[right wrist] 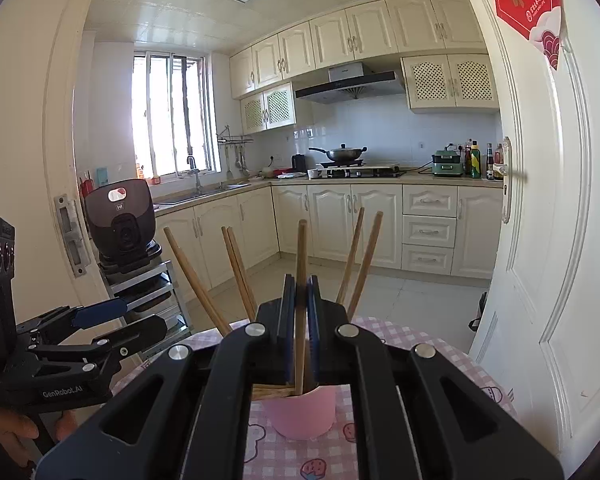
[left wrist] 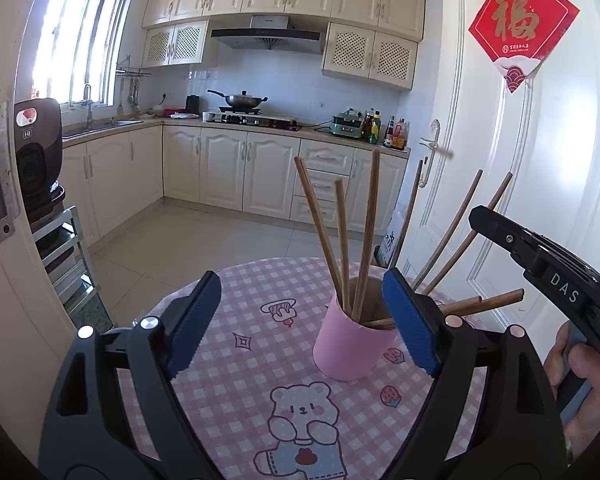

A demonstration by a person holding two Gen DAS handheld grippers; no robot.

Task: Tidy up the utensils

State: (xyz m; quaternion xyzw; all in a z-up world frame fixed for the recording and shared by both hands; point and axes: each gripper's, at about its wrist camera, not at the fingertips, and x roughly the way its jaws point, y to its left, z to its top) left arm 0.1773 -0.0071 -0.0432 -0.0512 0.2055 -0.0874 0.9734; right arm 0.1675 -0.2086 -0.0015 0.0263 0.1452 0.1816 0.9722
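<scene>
The right gripper (right wrist: 299,308) has its jaws clenched on an upright chopstick (right wrist: 301,248) directly above the pink cup (right wrist: 300,412), while the left gripper (left wrist: 300,320) waits released beside it.

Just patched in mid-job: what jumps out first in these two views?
A pink cup bristling with wooden chopsticks stands on the pink checked tablecloth. The right gripper is shut on one chopstick above the cup; the left gripper is open in front of it.
</scene>
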